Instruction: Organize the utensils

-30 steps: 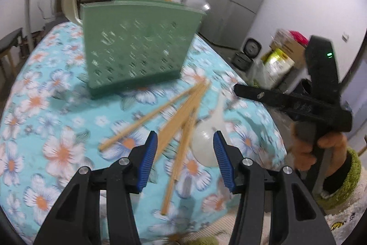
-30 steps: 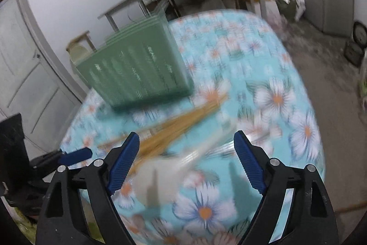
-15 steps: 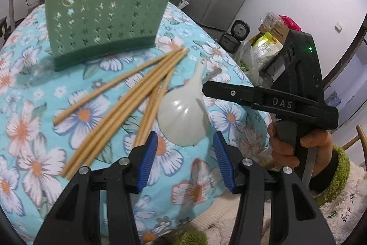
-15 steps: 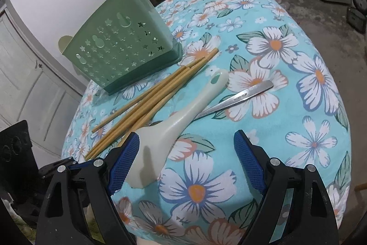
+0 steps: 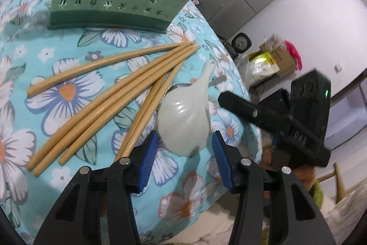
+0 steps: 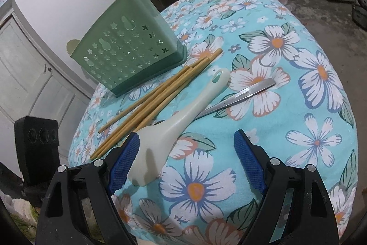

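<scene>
- Flowers cover the cloth [image 6: 286, 107] on the table, and all the utensils lie on it near the green holder [image 6: 128, 54].
- Landmark: the holder stands at the far side of the cloth, and nothing can be seen in it yet.
- Chopsticks [image 5: 110, 105] lie in a loose fan just in front of the holder, tips toward it.
- Next to the chopsticks, on the side away from the holder, lies the white spoon [image 5: 185, 123], handle pointing back at the holder.
- One metal utensil [image 6: 243, 95] pokes out from under the spoon, on the side far from the holder.
- What changed: a second ago the left gripper [image 5: 184, 157] sat higher and looked at the holder's front. Now it has dropped low, and the spoon bowl fills the gap between its blue pads [image 5: 149, 160].
- Its jaws have just closed a little, with the spoon bowl partly between them, but the pads do not press on it. So the spoon is not held.
- Also lower than before, the right gripper [image 6: 188, 164] has its jaws spread wide and grasps nothing. Its one pad is just beside the spoon bowl.
- My guess: the spoon gets picked first, then goes into the holder. No sorting is done yet.
</scene>
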Demonstrator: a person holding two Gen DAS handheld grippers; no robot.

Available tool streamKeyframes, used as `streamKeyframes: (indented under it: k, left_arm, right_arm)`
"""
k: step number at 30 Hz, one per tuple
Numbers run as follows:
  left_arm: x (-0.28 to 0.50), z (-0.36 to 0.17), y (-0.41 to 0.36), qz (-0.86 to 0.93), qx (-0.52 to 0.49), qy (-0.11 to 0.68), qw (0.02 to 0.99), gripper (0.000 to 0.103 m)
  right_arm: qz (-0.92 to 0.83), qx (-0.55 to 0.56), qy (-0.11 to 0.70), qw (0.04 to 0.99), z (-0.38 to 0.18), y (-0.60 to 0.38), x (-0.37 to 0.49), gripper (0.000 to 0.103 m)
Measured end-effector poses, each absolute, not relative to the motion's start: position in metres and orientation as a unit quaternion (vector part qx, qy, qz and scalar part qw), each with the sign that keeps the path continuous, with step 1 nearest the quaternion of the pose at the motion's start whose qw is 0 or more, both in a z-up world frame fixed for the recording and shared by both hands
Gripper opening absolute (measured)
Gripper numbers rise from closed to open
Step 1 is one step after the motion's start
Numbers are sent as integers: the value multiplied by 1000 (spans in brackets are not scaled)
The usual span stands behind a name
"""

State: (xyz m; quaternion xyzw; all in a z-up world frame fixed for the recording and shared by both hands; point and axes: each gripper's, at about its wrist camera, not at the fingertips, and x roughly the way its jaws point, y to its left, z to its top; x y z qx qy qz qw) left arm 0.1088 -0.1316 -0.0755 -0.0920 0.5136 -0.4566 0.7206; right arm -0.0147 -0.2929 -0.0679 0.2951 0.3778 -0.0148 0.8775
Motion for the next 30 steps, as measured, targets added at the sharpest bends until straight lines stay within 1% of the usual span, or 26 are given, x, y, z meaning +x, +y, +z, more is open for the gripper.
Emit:
streamKeyframes:
  k: [3, 7, 10, 13, 16, 25, 29, 30]
  left_arm:
    - [114, -74, -125, -465, -136, 518, 705, 45]
    - [114, -65, -121, -485, -165, 504, 695, 41]
    - [112, -60, -121, -497, -173, 499, 689, 32]
    - [112, -64, -126, -497, -168, 508, 683, 27]
    - [113, -68, -129, -492, -162, 516, 683, 25]
    - [104, -70, -144, -491, -109, 508, 699, 25]
    - [103, -71, -147, -493, -106, 503, 702, 24]
    - [104, -71, -148, -496, -108, 502, 700, 22]
  right_arm:
    - [-11, 295, 376, 878, -68, -293, -16, 80]
    - [-5, 303, 372, 877, -69, -296, -17, 80]
    - [-1, 313, 368, 876, -69, -298, -18, 80]
    - [3, 333, 360, 871, -71, -302, -20, 80]
    - [5, 348, 355, 868, -72, -306, -21, 78]
    - [6, 363, 350, 864, -73, -309, -23, 73]
    - [3, 373, 347, 860, -75, -313, -26, 67]
    - [2, 376, 346, 859, -75, -314, -27, 65]
